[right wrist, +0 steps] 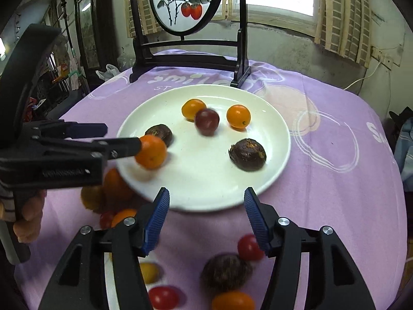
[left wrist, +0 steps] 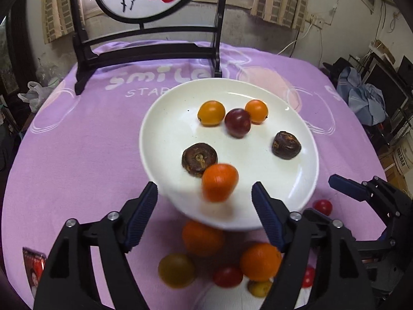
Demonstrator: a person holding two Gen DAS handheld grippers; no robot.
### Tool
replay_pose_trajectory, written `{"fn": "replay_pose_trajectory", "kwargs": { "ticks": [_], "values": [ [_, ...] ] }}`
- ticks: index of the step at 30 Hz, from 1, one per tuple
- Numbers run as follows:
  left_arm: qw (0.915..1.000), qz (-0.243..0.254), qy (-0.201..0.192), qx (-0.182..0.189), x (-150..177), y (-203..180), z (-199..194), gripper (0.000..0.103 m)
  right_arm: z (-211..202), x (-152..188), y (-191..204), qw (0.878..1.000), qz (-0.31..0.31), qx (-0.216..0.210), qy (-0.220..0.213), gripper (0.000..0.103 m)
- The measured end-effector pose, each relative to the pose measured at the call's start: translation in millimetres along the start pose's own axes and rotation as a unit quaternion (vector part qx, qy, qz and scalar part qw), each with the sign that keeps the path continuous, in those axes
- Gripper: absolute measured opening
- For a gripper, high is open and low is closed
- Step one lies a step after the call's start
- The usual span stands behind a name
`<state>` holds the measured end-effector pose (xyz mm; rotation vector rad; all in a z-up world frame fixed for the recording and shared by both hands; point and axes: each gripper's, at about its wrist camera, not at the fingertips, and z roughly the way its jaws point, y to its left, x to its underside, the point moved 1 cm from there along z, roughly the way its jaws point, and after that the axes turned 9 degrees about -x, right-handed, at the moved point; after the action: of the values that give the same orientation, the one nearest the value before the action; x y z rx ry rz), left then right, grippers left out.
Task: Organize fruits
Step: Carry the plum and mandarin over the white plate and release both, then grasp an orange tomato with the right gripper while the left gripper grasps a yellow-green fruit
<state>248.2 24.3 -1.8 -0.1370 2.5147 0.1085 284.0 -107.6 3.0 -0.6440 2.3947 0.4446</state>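
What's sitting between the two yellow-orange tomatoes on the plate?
A dark red fruit lies between the two yellow-orange tomatoes on the plate, in both wrist views.

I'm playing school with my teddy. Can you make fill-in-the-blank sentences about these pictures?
1. The round white plate lies on a ____ cloth.
2. On the plate sit ____ dark brown wrinkly fruits.
3. The jaws of the left gripper stand ____.
4. The picture in the round black frame shows two ____ fruits.

Missing words: purple; two; open; red

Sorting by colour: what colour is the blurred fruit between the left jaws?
Orange fruit, clearest in left wrist view.
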Motion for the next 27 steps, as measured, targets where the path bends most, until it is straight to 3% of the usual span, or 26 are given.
{"fn": "replay_pose_trajectory", "kwargs": {
  "ticks": [3,10,20,27],
  "values": [
    [0.9999,-0.002,-0.011,0.003,16.6,4.3,-21.8,0.083,-18.7,15.8,4.4,1.000,0.009,0.000,-0.008,0.062],
    [0.9996,0.018,-0.023,-0.005,73.7,2.6,-52.9,0.088,-48.7,65.4,16.9,0.999,0.034,0.000,-0.011,0.063],
    [0.9997,0.005,0.011,0.023,136.1,11.4,-46.3,0.088,-59.2,125.4,31.5,0.998,0.058,0.009,0.015,0.064],
    [0.9993,0.004,0.025,0.027,152.0,20.7,-36.7,0.089,-51.1,137.4,20.4,0.995,0.087,0.025,0.030,0.064]
  ]
}}
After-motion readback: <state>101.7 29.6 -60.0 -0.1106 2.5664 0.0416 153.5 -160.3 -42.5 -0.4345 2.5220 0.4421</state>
